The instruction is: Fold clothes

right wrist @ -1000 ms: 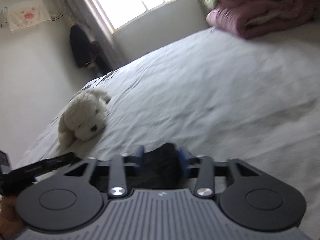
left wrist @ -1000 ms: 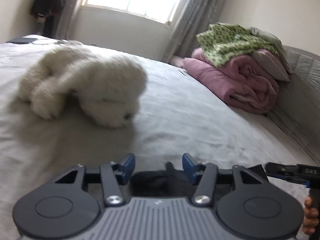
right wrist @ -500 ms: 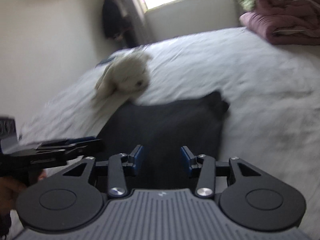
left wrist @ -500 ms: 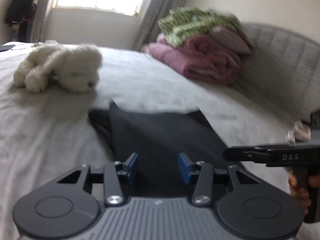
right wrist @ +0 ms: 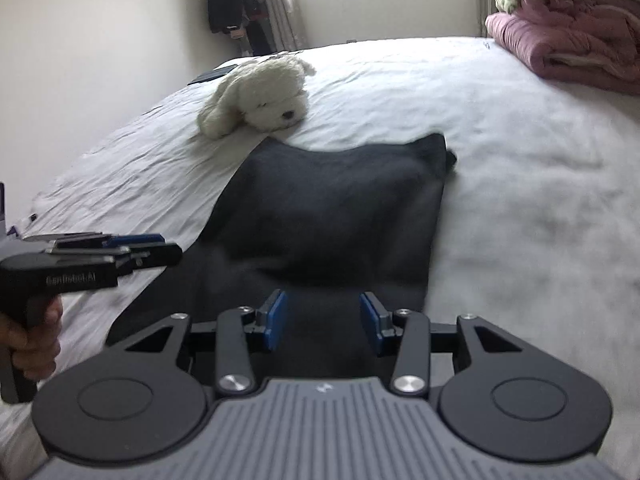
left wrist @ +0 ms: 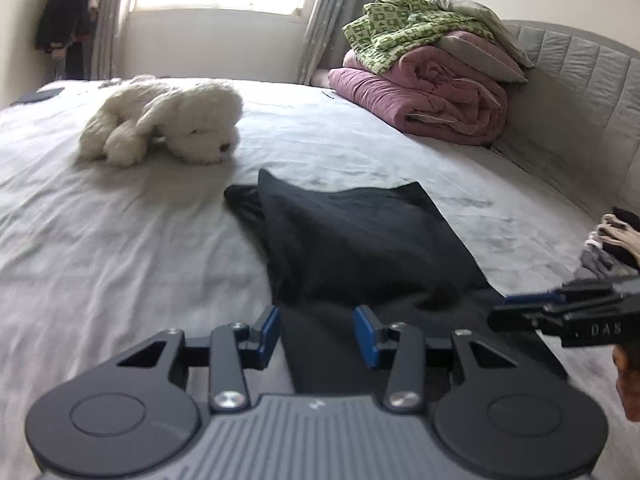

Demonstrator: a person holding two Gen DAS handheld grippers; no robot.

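Status from my end, everything placed relative to the white plush dog [left wrist: 168,120] lying on the pale grey bed sheet [left wrist: 100,260].

- Black fabric garment [left wrist: 360,236]: laid out on the sheet on my side of the dog. Its far edge lies just short of the dog's snout, and its near edge runs in under both claws. The far-left corner is rumpled.
- Left gripper [left wrist: 316,332]: over the near-left edge of the garment. Its jaws are narrowing right now. Black cloth shows in the gap, but a sliver of sheet shows between the left pad and the cloth, so there is no pinch.
- Right gripper [right wrist: 322,324]: over the garment's near edge, jaws at a medium gap. Cloth fills the whole gap. I can't tell whether the pads are actually biting it.
- Person's left hand [right wrist: 32,340] is on the left gripper's handle.
- Rolled pink quilt [left wrist: 432,96] with a green patterned cloth [left wrist: 392,36] on top: well right of the dog, against the grey padded headboard [left wrist: 580,92].
- Small pile of mixed clothes [left wrist: 616,240]: far right of the dog, past the garment.
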